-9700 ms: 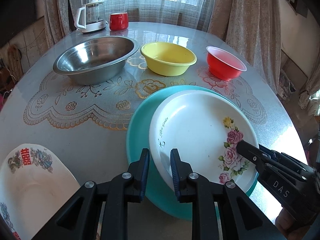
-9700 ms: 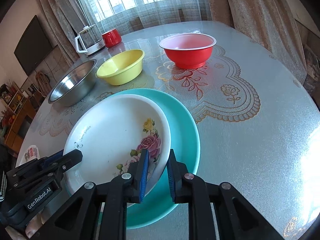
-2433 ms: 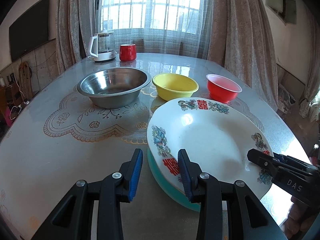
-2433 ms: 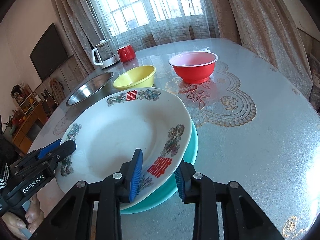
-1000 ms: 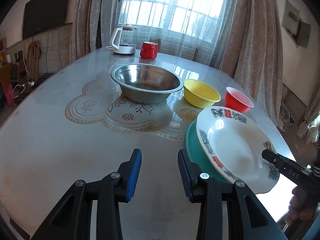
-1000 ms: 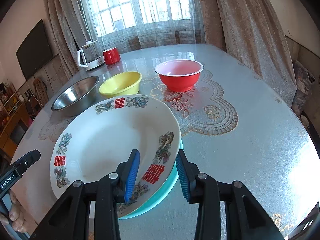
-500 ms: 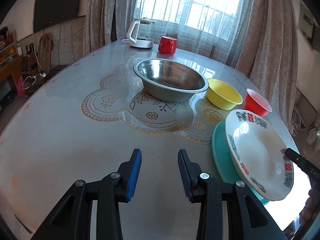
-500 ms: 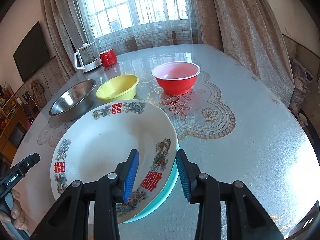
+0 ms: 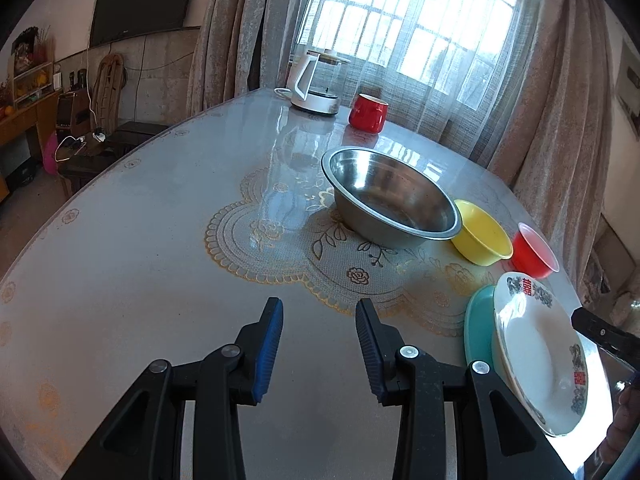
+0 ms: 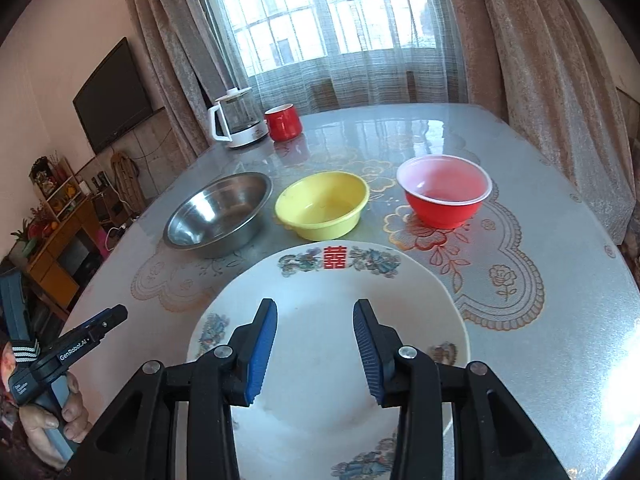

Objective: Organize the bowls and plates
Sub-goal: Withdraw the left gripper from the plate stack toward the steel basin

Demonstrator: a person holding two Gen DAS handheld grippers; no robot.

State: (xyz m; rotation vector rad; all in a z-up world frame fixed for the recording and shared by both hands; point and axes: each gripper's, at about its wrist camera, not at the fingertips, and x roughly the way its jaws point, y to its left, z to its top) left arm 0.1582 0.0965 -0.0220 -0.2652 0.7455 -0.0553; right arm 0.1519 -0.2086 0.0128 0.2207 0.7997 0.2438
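- Left claw point(image 9: 319, 344): black plastic arms, ribbed blue pads point(image 9: 269, 350), a silver screw at each joint.
- Right claw point(image 10: 314, 348): same black-and-blue build.
- White "GenRobot.AI" lettering on the left claw's side.
- Bare hand point(image 10: 56, 412), black-and-white striped cuff.

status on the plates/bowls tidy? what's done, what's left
Done: patterned plate stacked on the teal plate. In hand: nothing; left claw and right claw are both open. Left: steel bowl, yellow bowl and red bowl sit separately, not nested.
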